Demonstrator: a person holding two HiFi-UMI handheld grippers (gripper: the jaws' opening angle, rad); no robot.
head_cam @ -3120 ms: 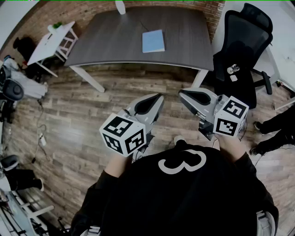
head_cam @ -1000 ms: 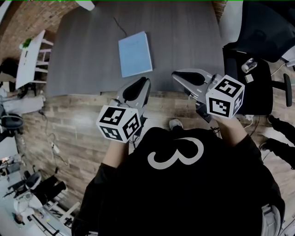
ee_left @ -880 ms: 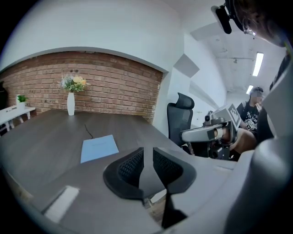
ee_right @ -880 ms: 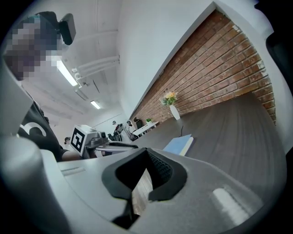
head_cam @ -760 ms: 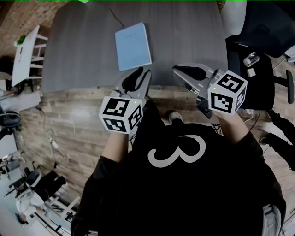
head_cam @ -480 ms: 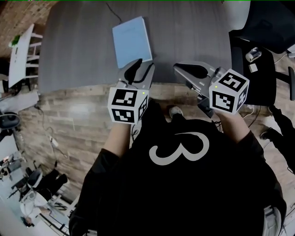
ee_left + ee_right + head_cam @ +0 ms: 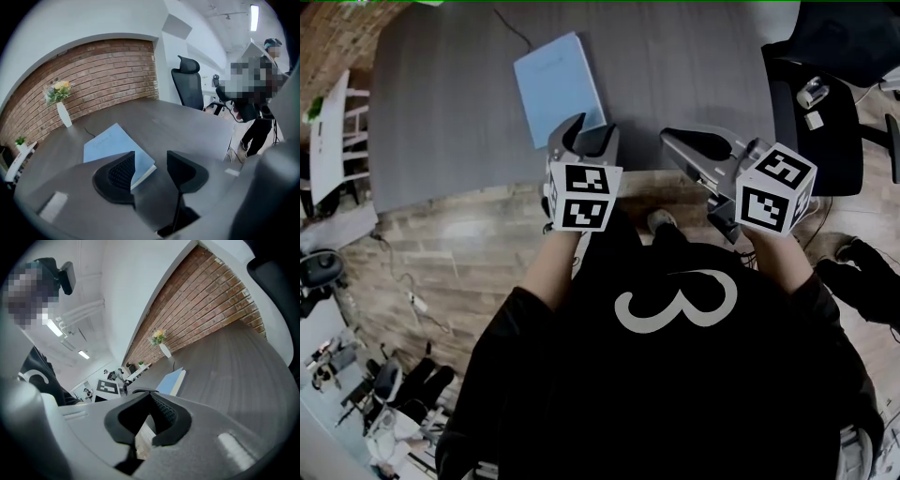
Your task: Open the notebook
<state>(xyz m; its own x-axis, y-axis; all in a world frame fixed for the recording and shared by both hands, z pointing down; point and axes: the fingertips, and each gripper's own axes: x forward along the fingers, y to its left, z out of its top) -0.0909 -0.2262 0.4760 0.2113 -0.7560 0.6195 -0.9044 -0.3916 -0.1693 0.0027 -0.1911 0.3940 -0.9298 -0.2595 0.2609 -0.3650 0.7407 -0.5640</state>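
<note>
A light blue notebook [image 7: 555,84] lies closed and flat on the dark grey table [image 7: 684,66]. My left gripper [image 7: 587,133] hangs over the table's front edge, just short of the notebook's near corner. Its jaws are opening, and nothing is pressed between them. In the left gripper view the notebook [image 7: 112,146] lies just beyond the left gripper [image 7: 151,158], its near corner partly hidden behind the left jaw. My right gripper [image 7: 668,137] is to the right, over the table's edge, shut and holding nothing. The right gripper [image 7: 150,396] view shows the notebook [image 7: 171,380] further off.
A black office chair [image 7: 825,103] stands at the table's right end. A white vase with flowers [image 7: 62,111] stands at the table's far side, with a thin cable [image 7: 512,30] beside it. A person [image 7: 255,101] stands beyond the chair. A white side table [image 7: 333,127] is at the left.
My left gripper has come forward and down towards the notebook's near corner, rolled, and its jaws have spread apart. The right gripper has sunk a little. The table now fills more of the head view.
</note>
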